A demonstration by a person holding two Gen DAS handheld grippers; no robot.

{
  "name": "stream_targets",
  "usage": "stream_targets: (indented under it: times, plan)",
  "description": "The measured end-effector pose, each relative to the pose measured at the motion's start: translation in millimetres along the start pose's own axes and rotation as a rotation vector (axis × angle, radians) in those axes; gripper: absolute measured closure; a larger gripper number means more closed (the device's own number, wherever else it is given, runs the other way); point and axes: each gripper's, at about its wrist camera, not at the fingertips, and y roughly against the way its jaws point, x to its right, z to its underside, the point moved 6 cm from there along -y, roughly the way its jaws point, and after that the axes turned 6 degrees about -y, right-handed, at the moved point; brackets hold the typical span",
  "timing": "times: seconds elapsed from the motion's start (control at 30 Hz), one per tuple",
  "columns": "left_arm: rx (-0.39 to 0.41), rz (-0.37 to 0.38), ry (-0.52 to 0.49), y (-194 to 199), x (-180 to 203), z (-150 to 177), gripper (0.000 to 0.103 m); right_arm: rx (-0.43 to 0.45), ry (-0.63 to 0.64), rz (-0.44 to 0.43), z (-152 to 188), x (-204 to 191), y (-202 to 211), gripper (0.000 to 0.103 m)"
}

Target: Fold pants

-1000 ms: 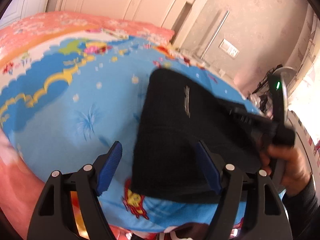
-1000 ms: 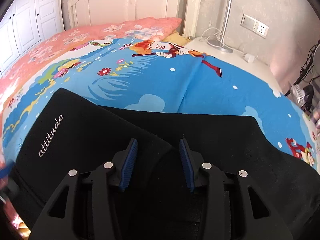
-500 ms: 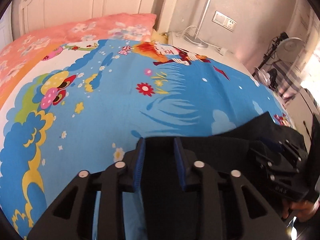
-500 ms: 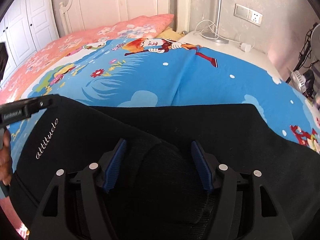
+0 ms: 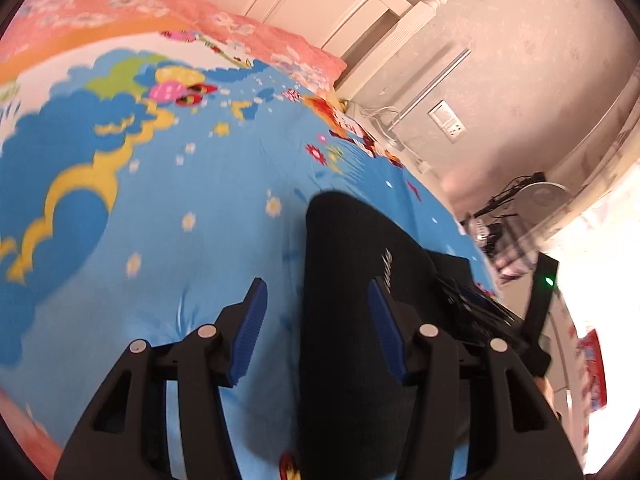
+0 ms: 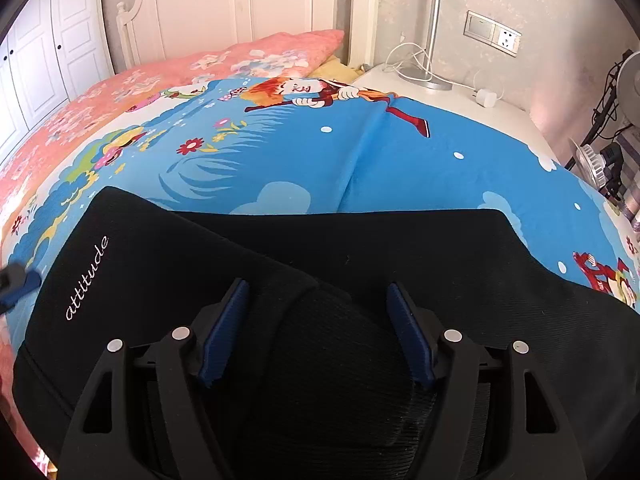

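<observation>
Black pants [image 6: 360,264] lie folded on the blue cartoon bedsheet [image 6: 360,160], with white "attitude" lettering [image 6: 88,278] on the left flap. My right gripper [image 6: 318,320] is open and empty, hovering over the folded middle of the pants. In the left wrist view the pants [image 5: 352,280] run under my left gripper [image 5: 316,312], which is open and empty over their left edge. The right gripper [image 5: 472,304] shows there past the pants.
A pink floral quilt [image 6: 160,76] lies at the head of the bed by the white headboard [image 6: 240,8]. A nightstand [image 6: 440,88] with a lamp base, cables and a charger stands at the back right. A fan [image 6: 624,92] stands at the far right.
My left gripper has opened and swung back to the left edge of the pants. My right gripper has opened wider over the fold.
</observation>
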Motion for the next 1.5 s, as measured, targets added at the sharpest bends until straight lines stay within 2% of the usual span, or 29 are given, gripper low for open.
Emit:
stream_targets:
  times: [0.03,0.2,0.4,0.47,0.6,0.7,0.77,0.87,0.97,1.0,1.07,1.17,1.2,1.33,1.47,1.5]
  plan:
    - [-0.006,0.024,0.009,4.1,1.4,10.5,0.048,0.001,0.001,0.002,-0.1,0.1,0.1,0.036]
    - [-0.057,0.052,0.011,7.4,7.8,46.8,0.045,0.003,-0.003,0.008,0.1,1.6,0.7,0.033]
    - [-0.084,0.136,0.06,6.9,11.0,63.3,0.045,0.004,-0.007,0.027,-0.1,3.6,0.2,0.028]
    - [-0.104,0.107,0.035,3.1,16.0,65.8,0.046,0.009,-0.003,0.041,-0.1,3.4,1.0,0.026]
    - [-0.098,0.11,0.061,5.6,14.4,62.9,0.06,0.003,-0.002,0.058,-1.3,5.6,2.7,0.017]
    - [-0.071,0.109,0.028,16.4,24.3,57.8,0.063,-0.063,-0.016,0.054,-10.8,8.1,13.3,0.017]
    - [-0.055,0.079,-0.002,21.8,33.9,53.9,0.064,-0.054,-0.019,0.026,-28.0,-2.1,34.2,0.017]
    - [-0.038,0.001,-0.06,27.7,49.9,49.2,0.064,-0.093,0.028,-0.119,-58.0,-44.2,65.6,0.017]
    - [-0.016,-0.092,-0.141,33.0,72.2,46.0,0.064,-0.278,0.103,-0.26,-71.0,-96.7,62.5,0.017]
    - [-0.008,-0.127,-0.17,35.5,81.0,45.1,0.065,-0.338,0.137,-0.257,-71.3,-113.2,56.8,0.017]
    - [0.003,-0.174,-0.21,36.7,93.0,42.5,0.065,-0.382,0.211,-0.209,-71.0,-132.8,49.3,0.017]
    - [0.017,-0.26,-0.284,38.2,112.5,42.3,0.065,-0.484,0.358,-0.189,-56.1,-163.2,38.1,0.017]
    - [0.02,-0.277,-0.297,38.6,116.1,41.9,0.065,-0.501,0.395,-0.154,-52.3,-168.0,32.4,0.017]
    - [0.03,-0.337,-0.359,41.5,133.4,42.0,0.065,-0.559,0.445,-0.058,-44.3,-170.7,15.8,0.017]
    - [0.042,-0.371,-0.403,42.2,145.3,39.1,0.065,-0.558,0.482,-0.042,-39.5,-173.2,18.2,0.017]
    - [0.045,-0.372,-0.407,42.9,147.7,38.3,0.065,-0.548,0.502,-0.037,-37.6,-173.5,17.6,0.024]
